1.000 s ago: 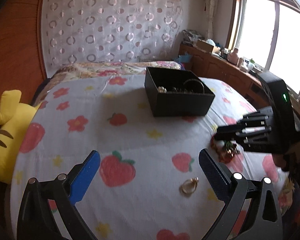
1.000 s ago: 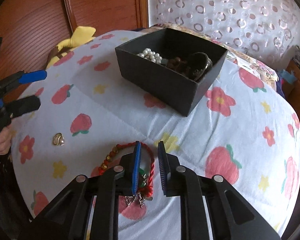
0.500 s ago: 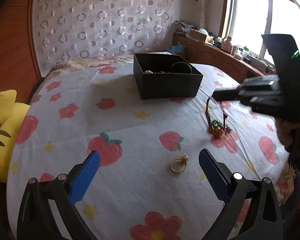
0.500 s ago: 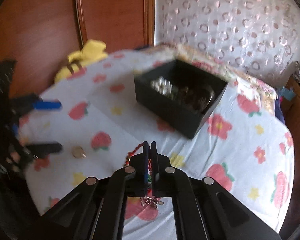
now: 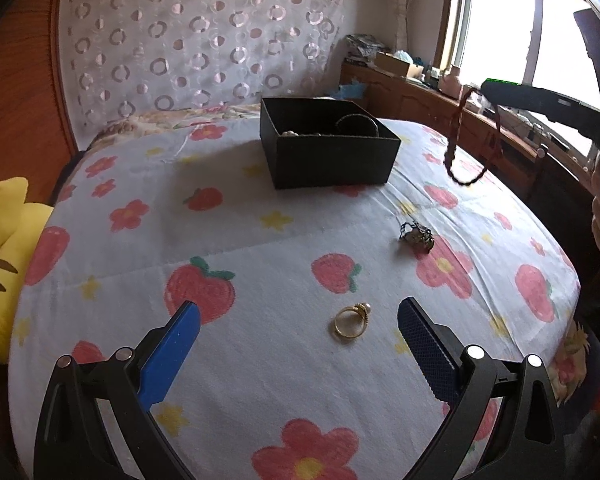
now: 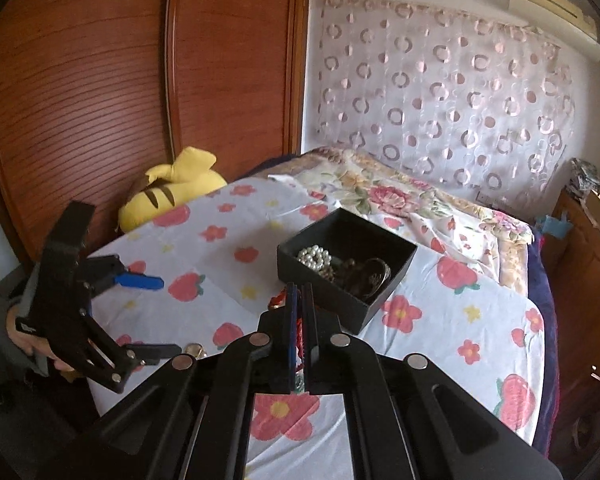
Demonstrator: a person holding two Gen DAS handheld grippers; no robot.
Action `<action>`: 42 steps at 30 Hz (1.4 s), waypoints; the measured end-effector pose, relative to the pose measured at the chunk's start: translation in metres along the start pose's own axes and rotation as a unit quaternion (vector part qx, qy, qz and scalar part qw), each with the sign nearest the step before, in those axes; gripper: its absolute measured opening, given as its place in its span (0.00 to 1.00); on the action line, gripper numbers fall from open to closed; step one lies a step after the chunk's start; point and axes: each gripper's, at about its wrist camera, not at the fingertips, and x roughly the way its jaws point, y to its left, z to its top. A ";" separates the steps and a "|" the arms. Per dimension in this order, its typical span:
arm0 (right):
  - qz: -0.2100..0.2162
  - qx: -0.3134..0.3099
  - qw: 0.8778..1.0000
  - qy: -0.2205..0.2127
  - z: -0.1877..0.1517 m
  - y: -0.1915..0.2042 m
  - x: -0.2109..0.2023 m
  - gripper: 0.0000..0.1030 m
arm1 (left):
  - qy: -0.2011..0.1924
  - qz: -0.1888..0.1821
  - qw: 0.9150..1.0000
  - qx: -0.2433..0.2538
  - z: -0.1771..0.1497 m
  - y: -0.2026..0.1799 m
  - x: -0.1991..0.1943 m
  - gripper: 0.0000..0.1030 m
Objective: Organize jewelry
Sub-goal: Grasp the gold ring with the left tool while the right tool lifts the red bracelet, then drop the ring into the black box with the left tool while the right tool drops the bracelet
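A red beaded bracelet (image 5: 462, 148) hangs in the air right of the open black box (image 5: 328, 148); a gold ring (image 5: 350, 320) lies on the bedspread.

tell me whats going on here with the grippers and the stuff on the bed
A person is sorting jewelry on a bed with two handheld grippers. The right gripper is shut on a red beaded bracelet, which hangs in the air to the right of the black box. The box already holds pearls and darker pieces. The left gripper is open, with a gold ring lying on the sheet between its fingers. A small dark trinket also lies loose on the bedspread.
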 end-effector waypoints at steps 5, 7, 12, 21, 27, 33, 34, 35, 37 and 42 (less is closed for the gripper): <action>-0.001 0.002 1.000 -0.006 0.000 -0.001 -0.009 0.03 | 0.001 -0.016 1.000 0.006 -0.001 -0.007 0.000 0.92; -0.001 0.003 1.000 -0.003 -0.002 -0.002 -0.009 0.03 | 0.002 -0.023 1.000 0.012 -0.002 -0.011 0.000 0.86; -0.001 0.010 1.000 0.009 -0.013 0.002 -0.004 0.03 | 0.017 -0.032 0.999 0.025 -0.003 -0.022 0.005 0.54; 0.002 0.020 1.000 0.022 -0.031 0.001 0.006 0.03 | 0.036 -0.026 0.998 0.042 -0.003 -0.033 0.018 0.31; 0.002 0.020 1.000 0.022 -0.032 0.001 0.006 0.03 | 0.037 -0.014 0.998 0.052 -0.003 -0.037 0.022 0.23; 0.002 0.017 1.000 0.022 -0.035 0.002 0.008 0.03 | 0.024 -0.024 0.998 0.048 -0.004 -0.036 0.017 0.18; 0.001 0.016 1.000 0.021 -0.035 0.003 0.008 0.03 | 0.019 -0.025 0.998 0.048 -0.003 -0.036 0.015 0.18; 0.000 0.015 1.000 0.021 -0.035 0.003 0.009 0.03 | 0.014 -0.026 0.998 0.046 -0.002 -0.036 0.013 0.18; -0.001 0.013 1.000 0.019 -0.035 0.004 0.010 0.03 | 0.007 -0.025 0.999 0.045 0.002 -0.036 0.010 0.18; -0.016 0.003 1.000 0.012 -0.022 0.002 0.016 0.03 | -0.012 -0.016 0.999 0.040 0.019 -0.034 0.005 0.18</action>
